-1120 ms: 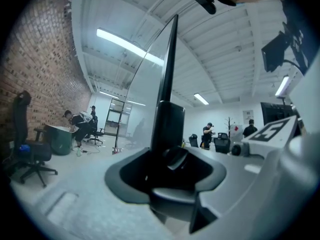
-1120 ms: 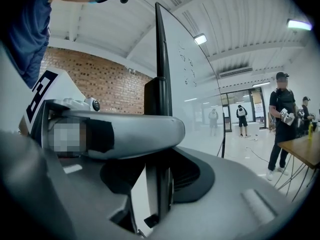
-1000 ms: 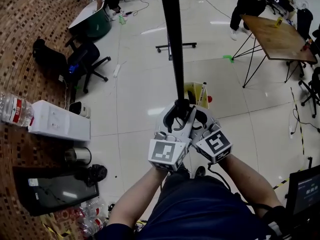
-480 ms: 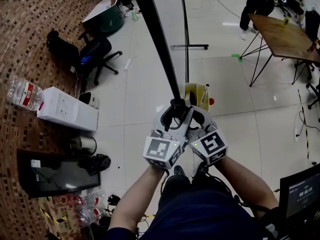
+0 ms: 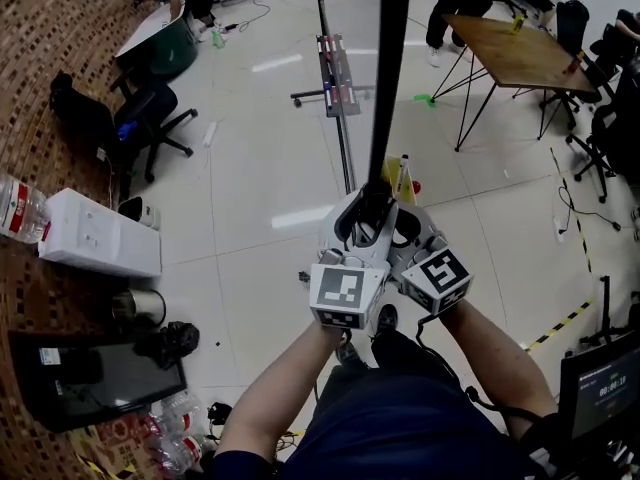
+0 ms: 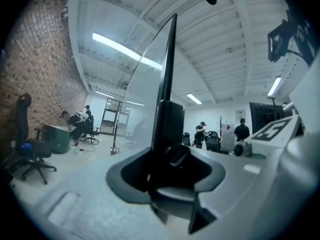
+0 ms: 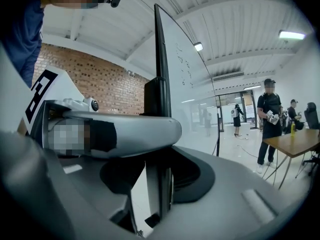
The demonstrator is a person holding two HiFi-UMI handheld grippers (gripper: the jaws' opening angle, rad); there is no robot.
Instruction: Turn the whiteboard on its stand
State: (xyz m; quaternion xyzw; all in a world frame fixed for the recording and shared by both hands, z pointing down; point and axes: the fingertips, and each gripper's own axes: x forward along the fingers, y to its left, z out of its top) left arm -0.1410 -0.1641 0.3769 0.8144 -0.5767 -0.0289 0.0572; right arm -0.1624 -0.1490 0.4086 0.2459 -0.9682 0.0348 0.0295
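Note:
The whiteboard shows edge-on as a black frame bar point(image 5: 388, 68) running from the top of the head view down to both grippers. My left gripper point(image 5: 362, 211) has that bar point(image 6: 167, 74) between its jaws, which are closing on it. Beside it, my right gripper point(image 5: 392, 220) is shut on the same frame edge point(image 7: 159, 49), and the white writing surface point(image 7: 182, 69) rises to the right of it. In the gripper views the bar sits in my left gripper point(image 6: 170, 149) and in my right gripper point(image 7: 159, 179). The stand's pole and foot point(image 5: 336, 93) are on the floor beyond.
A wooden table point(image 5: 510, 53) on thin legs stands at the far right with people near it. Office chairs point(image 5: 140, 128), a white box point(image 5: 100, 243), a water bottle point(image 5: 15, 208) and a dark monitor point(image 5: 95, 378) line the left. A yellow object point(image 5: 400, 178) sits under the board.
The board's edge has swung from leaning left to nearly upright, tilting slightly right. The stand's tray and foot have come into view on its left. Both grippers stay on the edge.

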